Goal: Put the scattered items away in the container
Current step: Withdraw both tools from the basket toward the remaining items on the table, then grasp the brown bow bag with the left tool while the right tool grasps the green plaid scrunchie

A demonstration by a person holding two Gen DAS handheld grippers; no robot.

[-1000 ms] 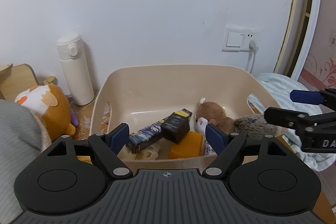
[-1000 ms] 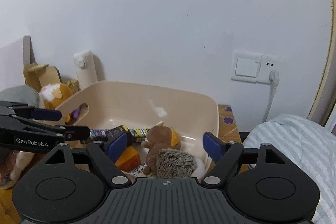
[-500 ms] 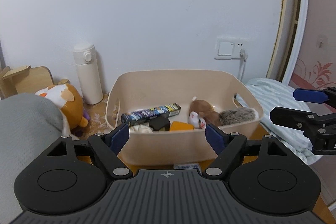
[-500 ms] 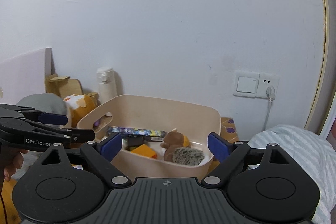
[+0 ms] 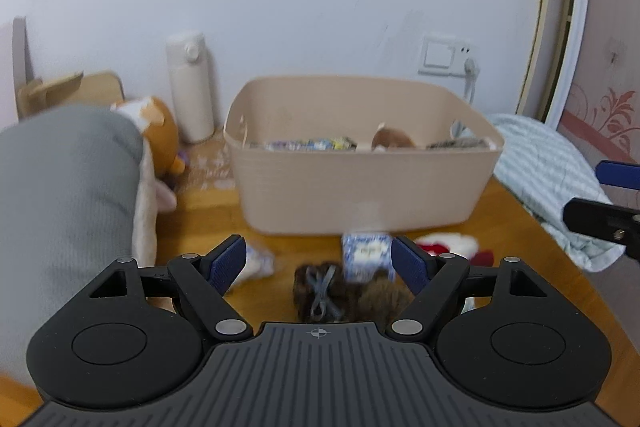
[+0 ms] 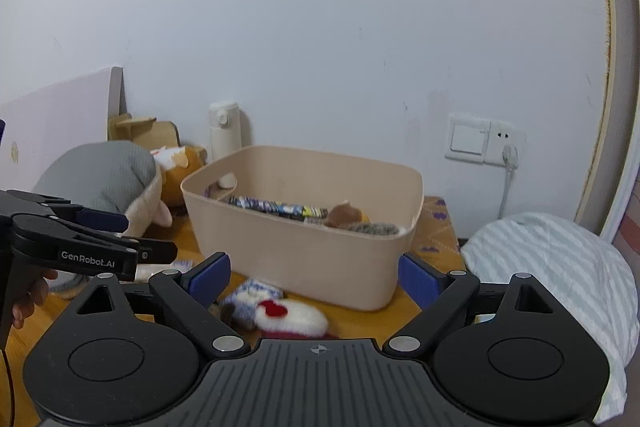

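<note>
The beige tub (image 5: 360, 187) (image 6: 304, 247) stands on the wooden table and holds a long printed box (image 6: 276, 207), a brown plush (image 6: 346, 213) and a grey hedgehog plush (image 6: 374, 228). In front of it lie a blue-and-white packet (image 5: 366, 255) (image 6: 252, 293), a brown furry item with a grey bow (image 5: 324, 291), a white plush with a red heart (image 6: 290, 313) (image 5: 444, 243) and a small white item (image 5: 258, 263). My left gripper (image 5: 318, 261) is open and empty above the furry item. My right gripper (image 6: 314, 277) is open and empty above the heart plush.
A grey cushion (image 5: 68, 195), an orange-and-white plush (image 5: 154, 123) and a white flask (image 5: 190, 83) stand left of the tub. A striped blanket (image 6: 552, 267) lies on the right, past the table edge. A wall socket with a cable (image 6: 506, 151) is behind.
Both grippers have pulled back and down from over the tub. The loose items in front of the tub have come into view.
</note>
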